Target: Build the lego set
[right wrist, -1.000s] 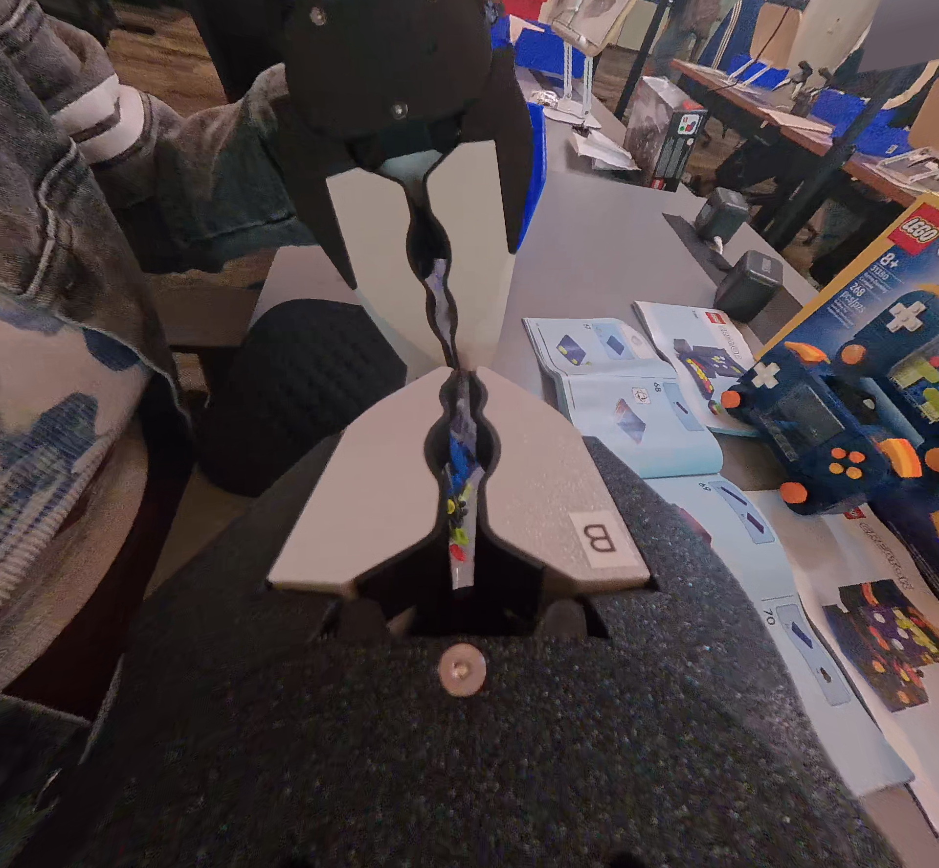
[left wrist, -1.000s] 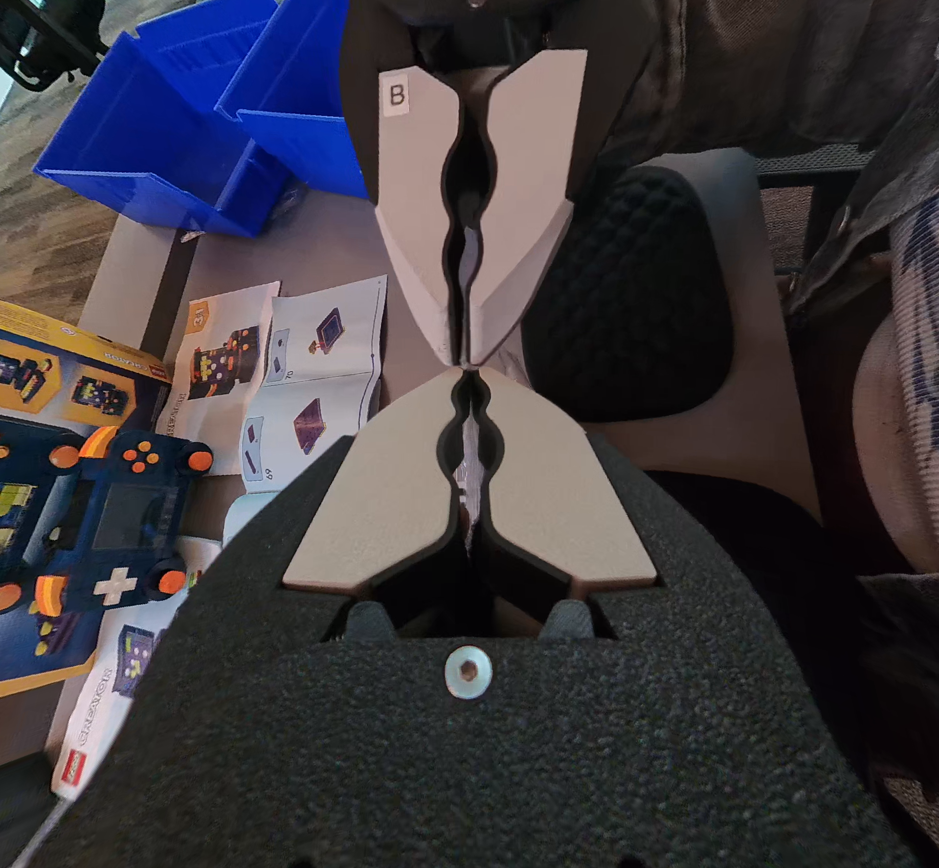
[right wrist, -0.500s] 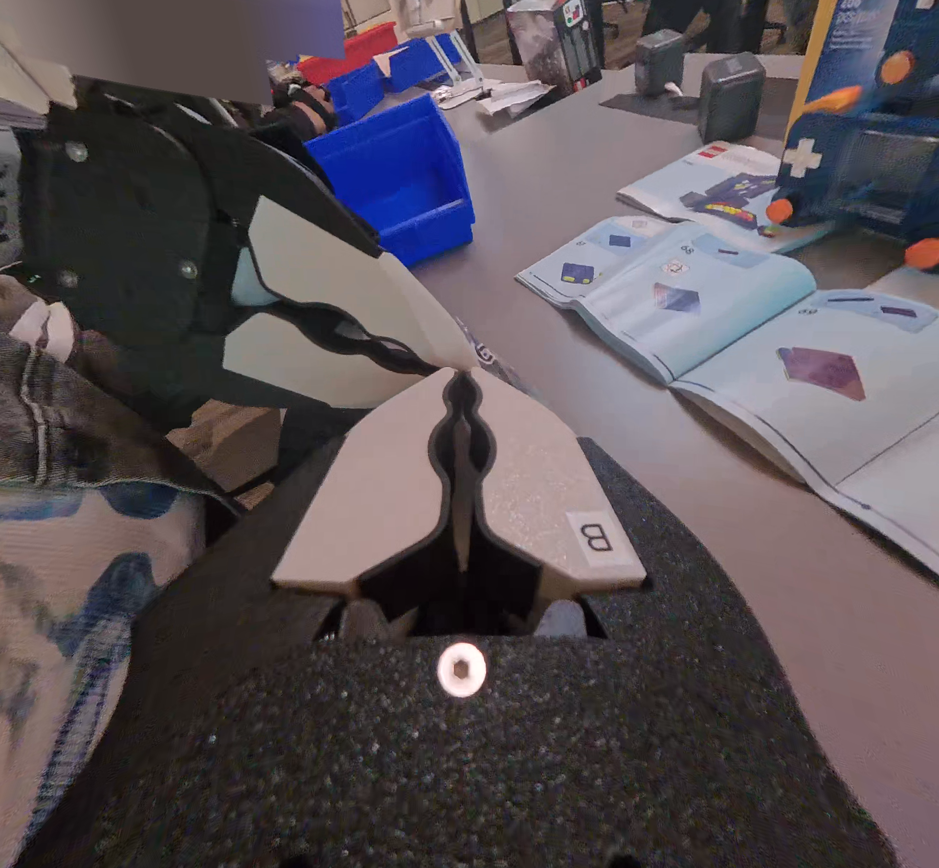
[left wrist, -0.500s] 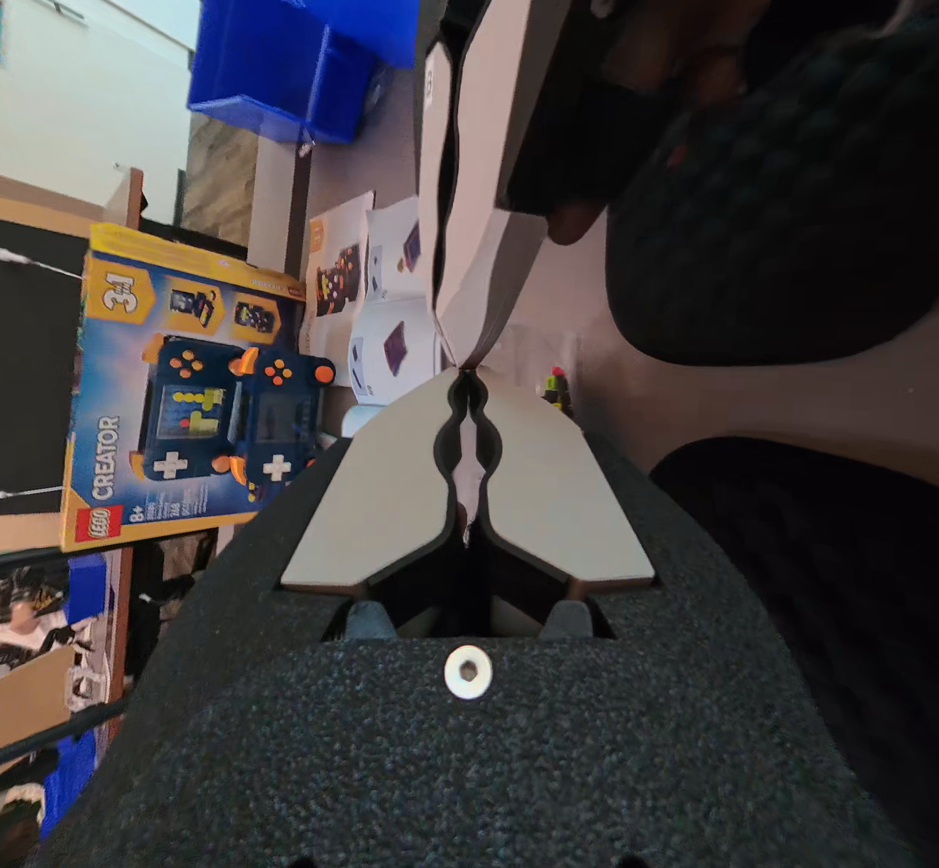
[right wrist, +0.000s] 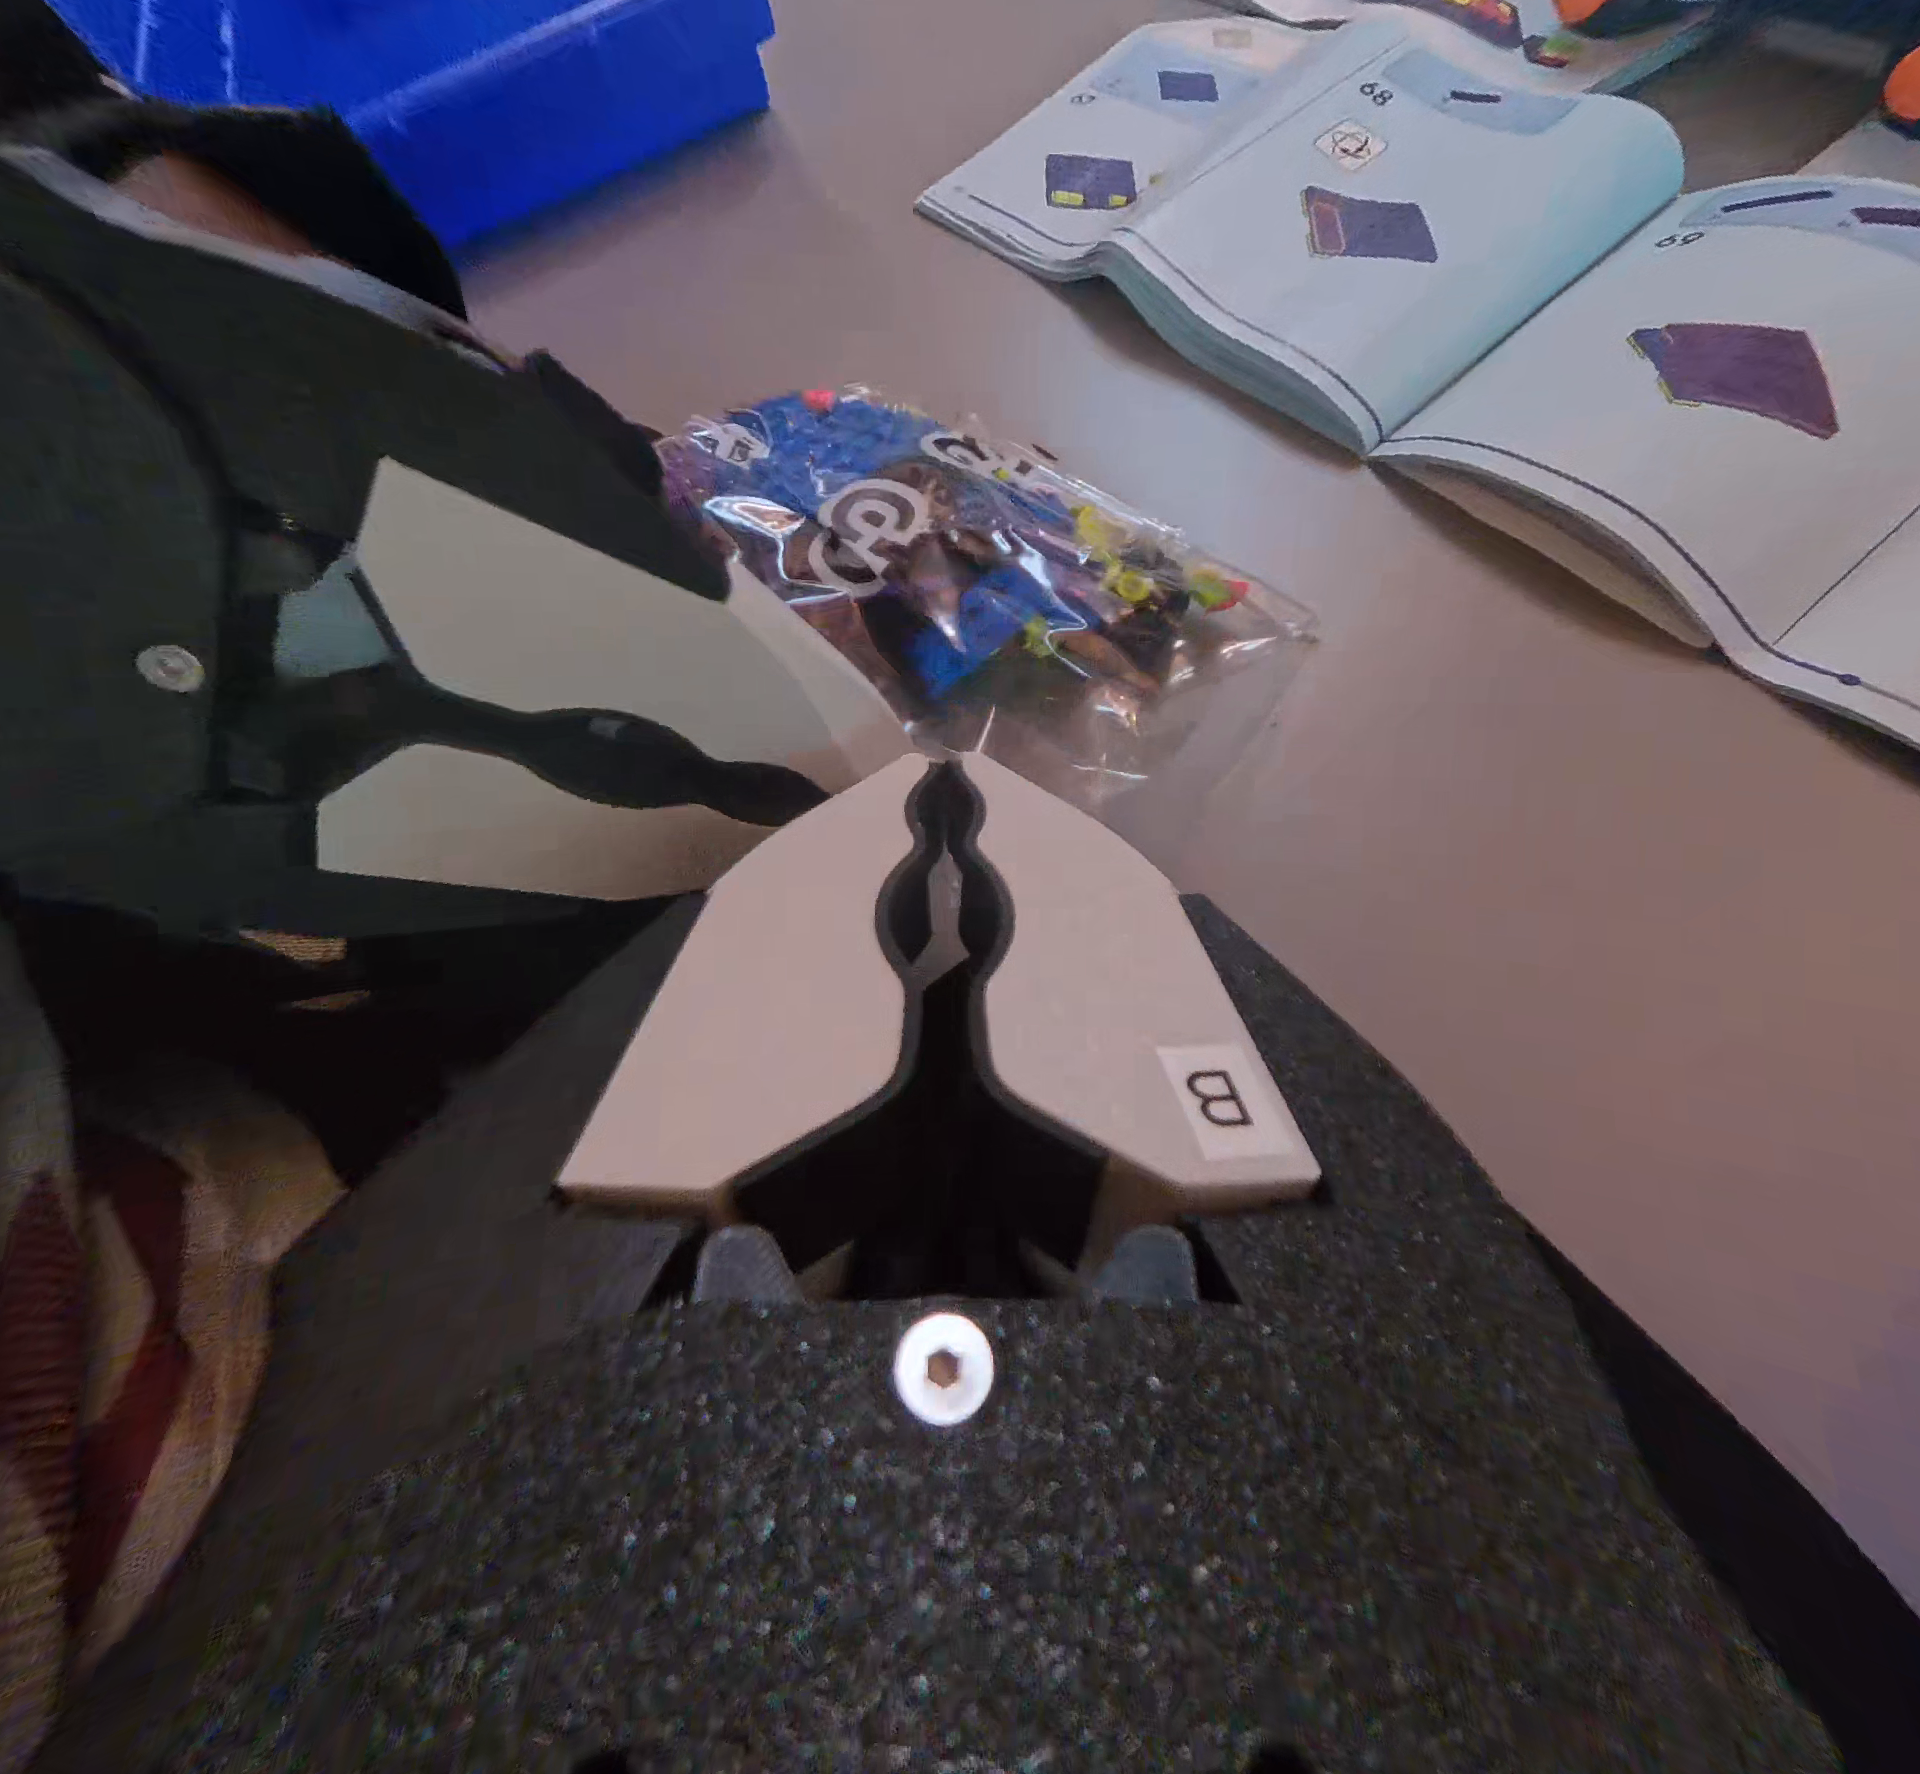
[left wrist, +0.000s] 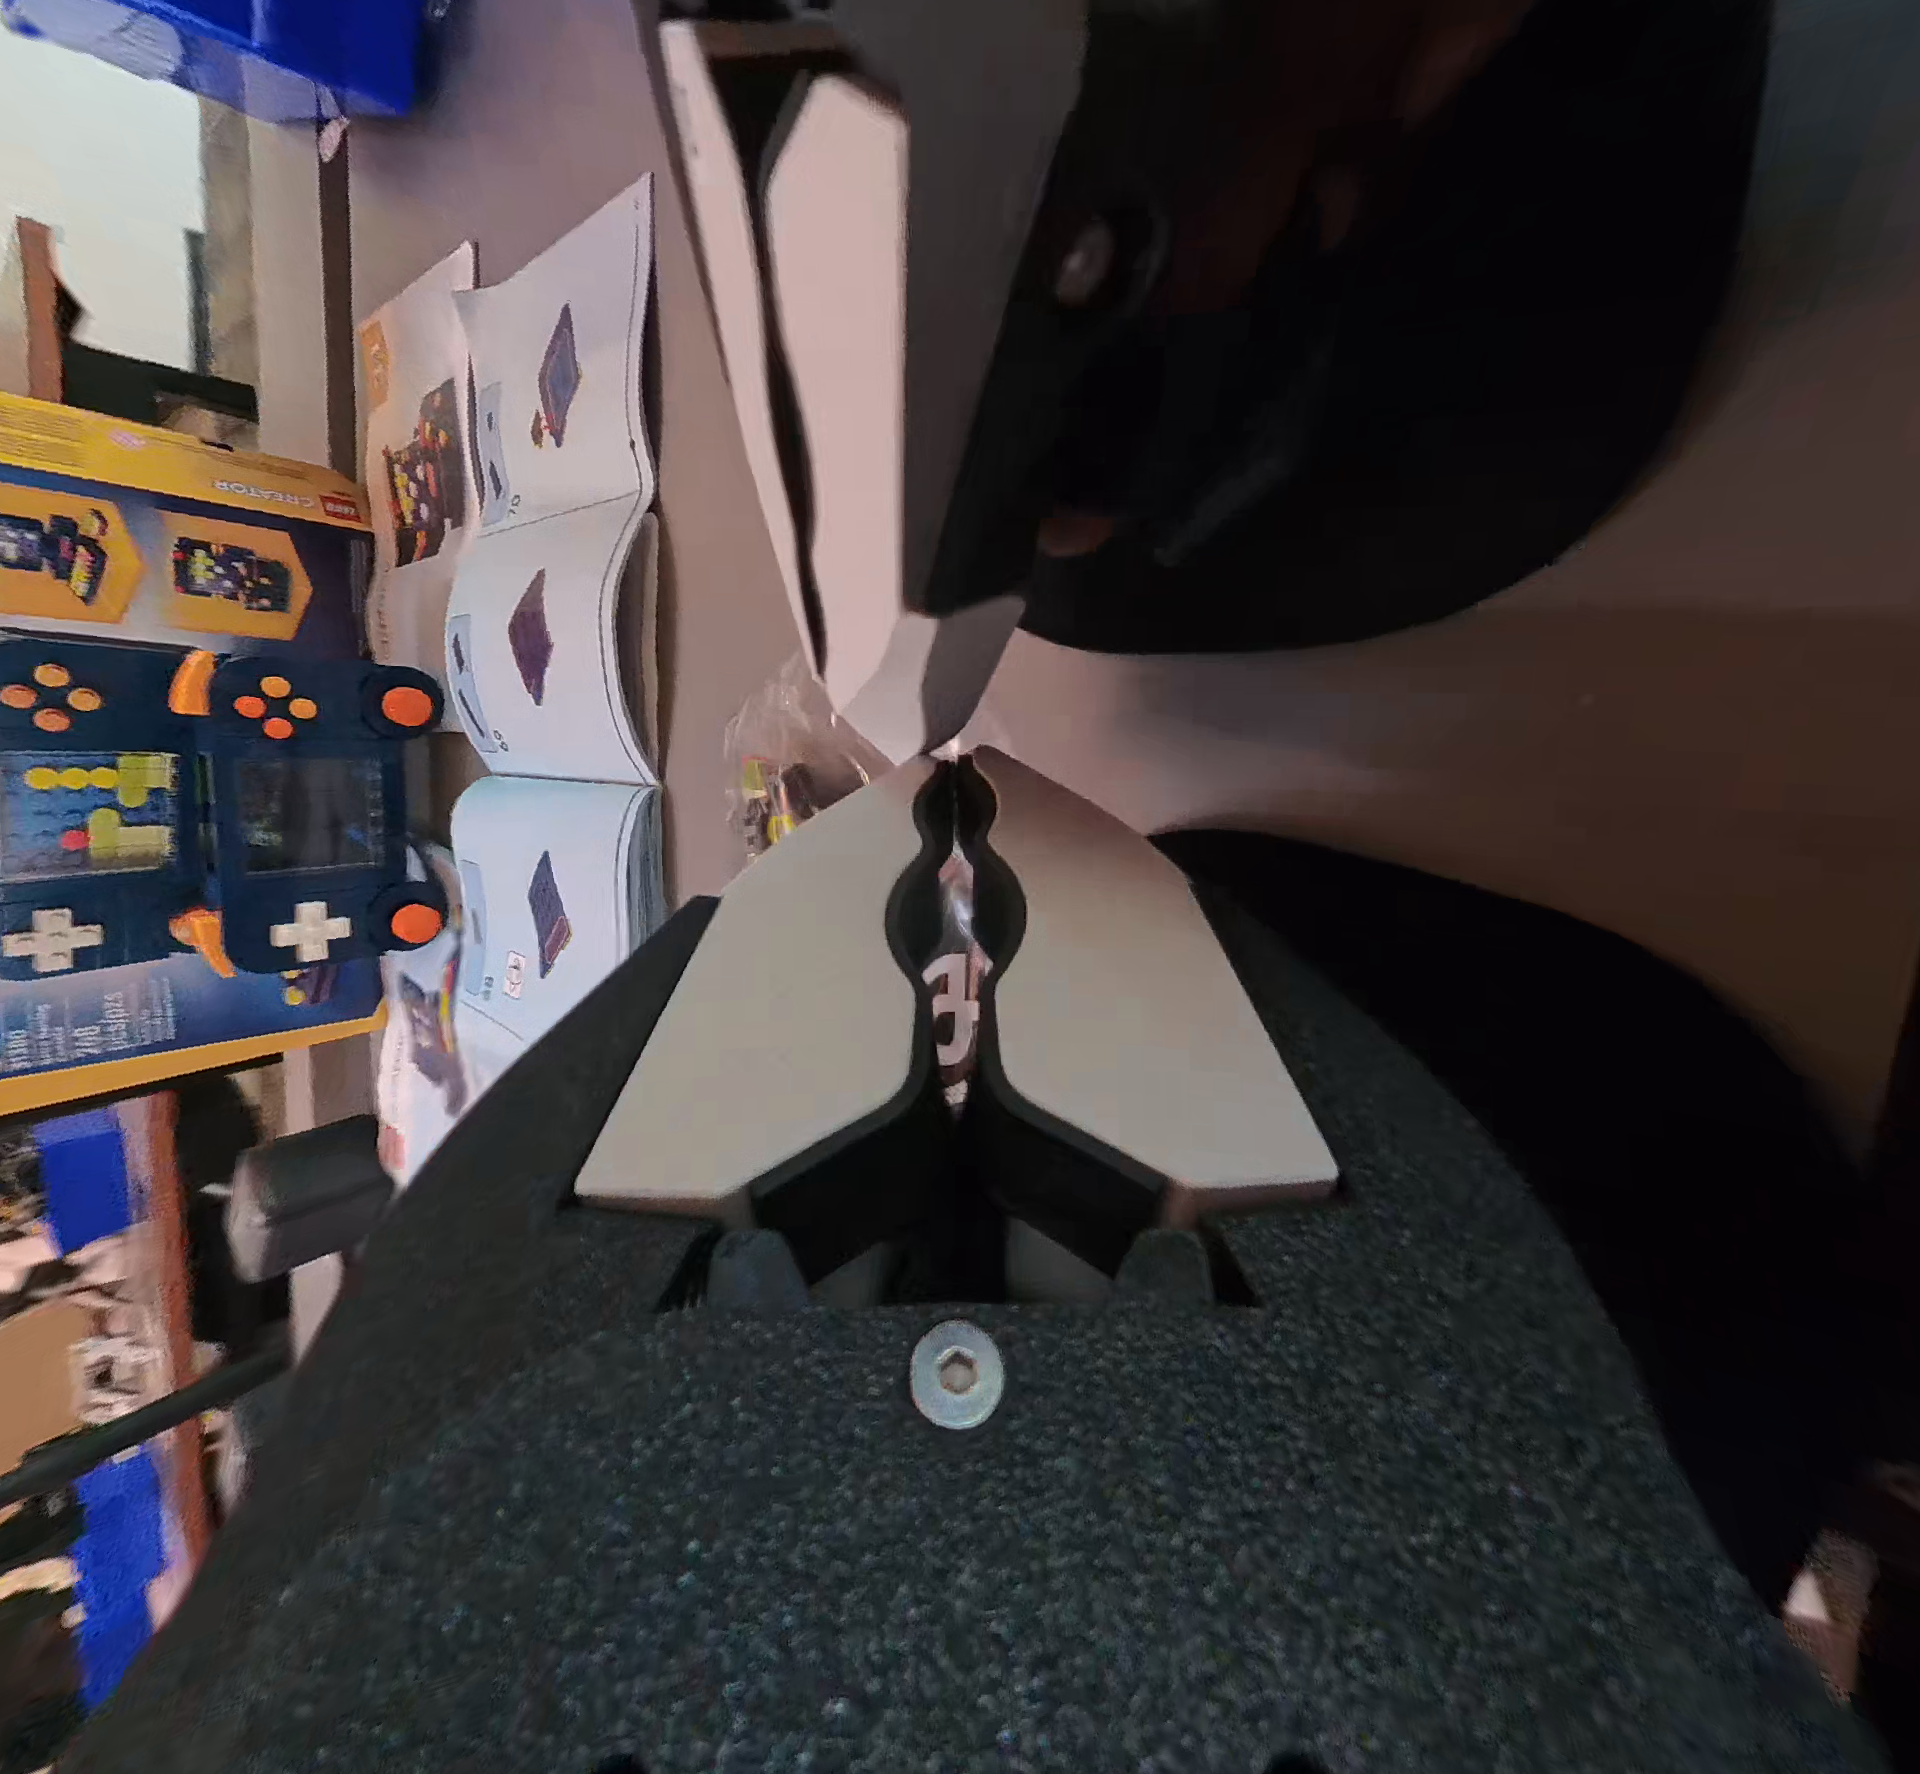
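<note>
Both grippers pinch one edge of the sealed bag of bricks, set to tear it open.

Going left to right in the right wrist view: the left gripper (right wrist: 883, 768) comes in from the left, jaws closed flat on the bag's (right wrist: 987, 571) near edge; the right gripper (right wrist: 943, 768) has its jaws closed on the same edge, tip to tip with the other. The bag hangs just ahead of both tips, its far part low over the table (right wrist: 1455, 893), with the open booklet (right wrist: 1455, 270) well beyond to the right. To tear cleanly, I judge the two should keep firm pinches close together and twist or pull apart in opposite directions, low over the table, so that loose bricks do not scatter.
</note>
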Demonstrator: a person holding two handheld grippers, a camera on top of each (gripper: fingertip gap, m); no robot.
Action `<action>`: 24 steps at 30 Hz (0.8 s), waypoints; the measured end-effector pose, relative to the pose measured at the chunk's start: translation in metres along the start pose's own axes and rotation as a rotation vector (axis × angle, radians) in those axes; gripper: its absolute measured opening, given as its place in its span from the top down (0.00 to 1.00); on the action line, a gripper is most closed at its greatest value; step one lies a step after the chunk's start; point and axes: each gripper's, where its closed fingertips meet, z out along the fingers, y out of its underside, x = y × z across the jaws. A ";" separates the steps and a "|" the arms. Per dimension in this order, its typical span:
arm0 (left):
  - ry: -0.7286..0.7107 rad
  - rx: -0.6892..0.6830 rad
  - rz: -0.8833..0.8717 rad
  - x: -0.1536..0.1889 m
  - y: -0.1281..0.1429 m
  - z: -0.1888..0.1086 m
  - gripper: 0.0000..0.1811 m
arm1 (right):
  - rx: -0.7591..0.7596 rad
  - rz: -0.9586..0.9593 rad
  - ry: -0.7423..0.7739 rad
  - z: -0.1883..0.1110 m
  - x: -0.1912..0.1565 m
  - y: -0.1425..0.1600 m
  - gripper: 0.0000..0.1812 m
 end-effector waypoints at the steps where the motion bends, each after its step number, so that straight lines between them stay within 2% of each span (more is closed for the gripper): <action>1: -0.012 -0.002 0.022 0.002 0.000 0.002 1.00 | -0.008 0.007 0.004 0.001 0.001 0.002 1.00; 5: 0.026 0.019 0.028 0.012 0.003 0.013 1.00 | -0.077 -0.007 0.067 0.009 0.009 0.010 1.00; 6: 0.208 0.097 0.049 0.041 -0.007 0.010 1.00 | -0.004 -0.032 0.217 0.004 0.030 0.000 1.00; 7: 0.277 0.200 -0.004 0.062 -0.026 0.002 1.00 | 0.082 -0.077 0.333 -0.007 0.051 -0.018 1.00; 8: 0.259 0.257 0.054 0.069 -0.034 -0.004 1.00 | 0.096 -0.061 0.314 -0.010 0.059 -0.023 1.00; 9: 0.240 0.248 0.025 0.062 -0.029 -0.003 1.00 | 0.070 0.000 0.204 -0.005 0.051 -0.020 1.00; 11: 0.237 0.145 -0.145 0.030 0.001 0.006 1.00 | 0.062 -0.002 0.106 0.002 0.040 -0.019 1.00; 12: 0.237 0.158 -0.211 0.020 0.004 0.006 1.00 | 0.108 -0.007 0.096 0.000 0.039 -0.027 1.00; 14: 0.250 0.197 -0.180 0.027 -0.003 0.004 1.00 | 0.154 0.008 0.050 -0.008 0.041 -0.039 1.00; 18: 0.254 0.261 -0.221 0.024 -0.011 -0.001 1.00 | 0.127 -0.005 0.056 -0.019 0.050 -0.033 1.00; 24: 0.237 0.391 -0.252 0.012 -0.019 -0.020 1.00 | 0.239 0.046 0.055 -0.037 0.055 -0.045 1.00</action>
